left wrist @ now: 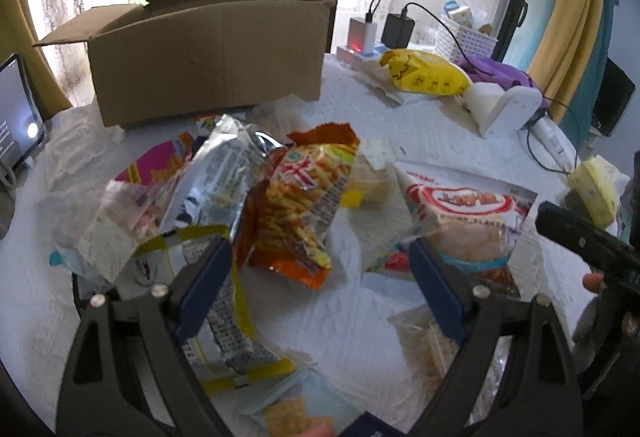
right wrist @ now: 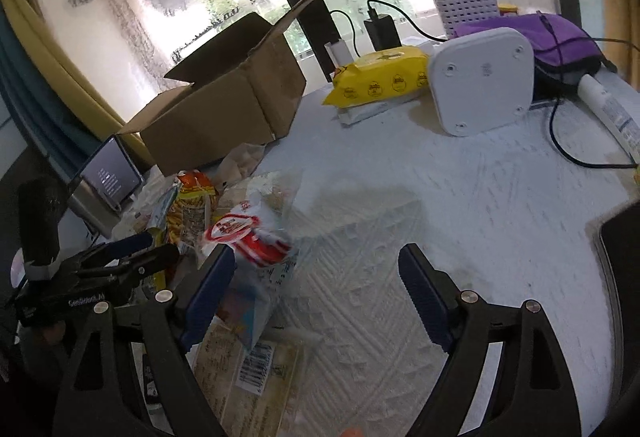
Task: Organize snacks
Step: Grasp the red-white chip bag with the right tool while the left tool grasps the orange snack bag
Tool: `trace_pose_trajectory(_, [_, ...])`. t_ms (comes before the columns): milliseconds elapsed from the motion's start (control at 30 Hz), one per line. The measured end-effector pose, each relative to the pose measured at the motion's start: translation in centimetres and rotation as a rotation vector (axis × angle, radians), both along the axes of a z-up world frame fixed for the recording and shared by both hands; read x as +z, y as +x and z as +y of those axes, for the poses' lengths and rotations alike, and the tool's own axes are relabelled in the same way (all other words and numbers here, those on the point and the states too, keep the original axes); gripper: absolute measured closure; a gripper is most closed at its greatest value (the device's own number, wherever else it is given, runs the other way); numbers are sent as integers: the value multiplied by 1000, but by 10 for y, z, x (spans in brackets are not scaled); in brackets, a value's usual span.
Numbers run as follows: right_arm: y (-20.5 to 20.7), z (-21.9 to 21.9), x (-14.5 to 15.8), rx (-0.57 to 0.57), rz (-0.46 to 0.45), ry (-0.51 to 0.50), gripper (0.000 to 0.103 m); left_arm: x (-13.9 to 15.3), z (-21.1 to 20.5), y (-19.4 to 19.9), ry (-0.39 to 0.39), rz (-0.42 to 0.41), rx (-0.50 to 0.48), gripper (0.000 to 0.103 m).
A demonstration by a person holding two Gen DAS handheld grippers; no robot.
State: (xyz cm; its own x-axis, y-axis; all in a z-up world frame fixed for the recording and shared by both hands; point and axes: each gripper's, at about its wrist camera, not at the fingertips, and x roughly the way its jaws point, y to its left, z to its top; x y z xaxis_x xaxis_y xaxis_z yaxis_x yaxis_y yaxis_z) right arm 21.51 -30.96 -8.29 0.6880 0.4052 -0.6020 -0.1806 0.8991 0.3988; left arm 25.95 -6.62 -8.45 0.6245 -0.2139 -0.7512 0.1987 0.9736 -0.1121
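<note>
- Left wrist view: the left gripper hangs over a white textured table cover, its blue-padded jaws spread wide and pinching nothing.
- Just ahead, between the fingertips, lies an orange packet of stick snacks; a silver foil packet overlaps it on the left.
- By the right fingertip sits a clear bag with a red and white label.
- Beyond the heap stands an open cardboard box, flaps up.
- Right wrist view: the right gripper also stands spread and empty, bare cover between its jaws.
- Its left fingertip is next to the red and white bag; the rest of the snack heap lies further left.
- Far ahead, a yellow packet lies beside a white device.
</note>
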Motion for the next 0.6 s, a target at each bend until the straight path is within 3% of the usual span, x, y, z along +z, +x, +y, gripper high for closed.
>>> trace_pose_trajectory(500, [21, 60, -21, 139, 86, 41, 17, -6, -5, 8, 44, -11, -49, 13])
trace_pose_trajectory(533, [23, 60, -22, 138, 92, 41, 19, -7, -5, 10, 49, -15, -51, 13])
trace_pose_trajectory(600, [25, 60, -22, 152, 98, 63, 50, -8, -6, 14, 59, -19, -56, 13])
